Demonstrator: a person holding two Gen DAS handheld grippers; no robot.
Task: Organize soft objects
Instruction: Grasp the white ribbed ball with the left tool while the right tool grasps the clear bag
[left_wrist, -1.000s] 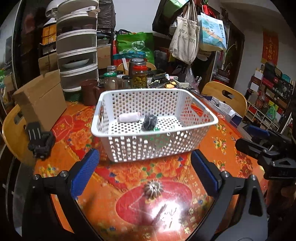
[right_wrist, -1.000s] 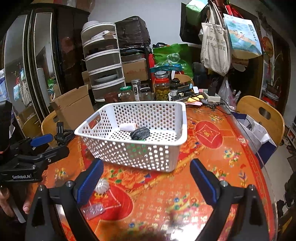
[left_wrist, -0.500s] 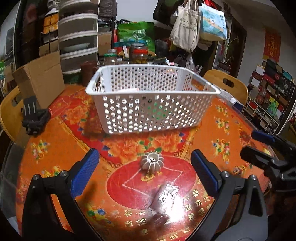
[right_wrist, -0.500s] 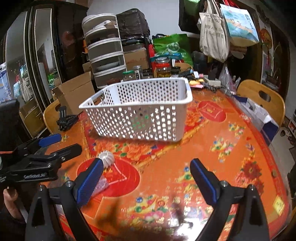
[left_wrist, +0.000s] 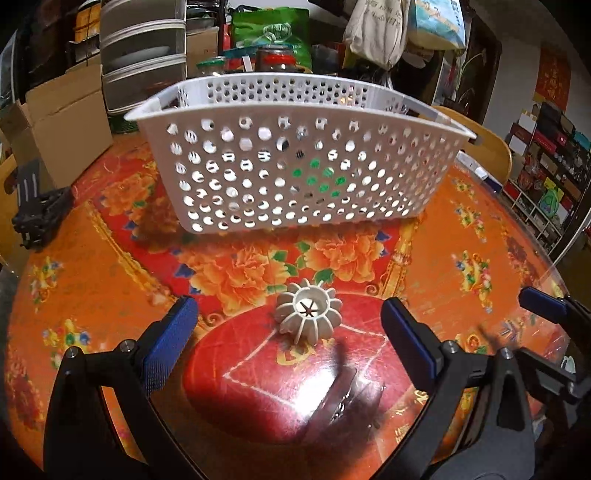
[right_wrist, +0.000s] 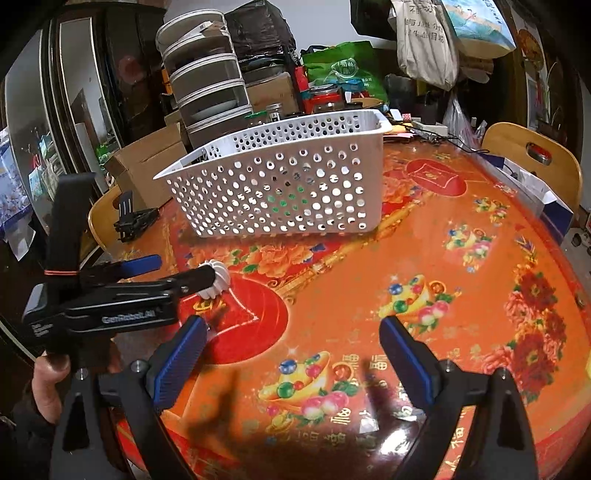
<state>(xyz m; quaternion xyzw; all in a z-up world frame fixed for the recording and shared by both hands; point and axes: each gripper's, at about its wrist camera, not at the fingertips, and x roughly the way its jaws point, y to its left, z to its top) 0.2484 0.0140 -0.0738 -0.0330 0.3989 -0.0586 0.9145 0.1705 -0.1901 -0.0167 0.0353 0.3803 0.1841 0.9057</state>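
A white ribbed pumpkin-shaped soft object (left_wrist: 308, 315) lies on the red patterned table in front of the white perforated basket (left_wrist: 295, 162). My left gripper (left_wrist: 290, 339) is open, low over the table, with the object just ahead between its fingers. A clear plastic packet (left_wrist: 343, 402) lies nearer the camera. In the right wrist view the object (right_wrist: 216, 280) sits partly behind the left gripper (right_wrist: 173, 273), and the basket (right_wrist: 288, 184) stands beyond. My right gripper (right_wrist: 291, 358) is open and empty over the table. Something green shows through the basket holes.
A cardboard box (left_wrist: 62, 122) and a black clamp (left_wrist: 37, 210) sit at the table's left. Jars (left_wrist: 275, 59) and stacked drawers (left_wrist: 147, 62) stand behind the basket. Wooden chairs (right_wrist: 532, 162) ring the table. The right gripper (left_wrist: 554, 317) shows at the left view's right edge.
Both grippers have dropped lower and moved forward. The left gripper has closed in on the white ribbed object, which now lies between its open fingers. The basket's inside has gone out of sight.
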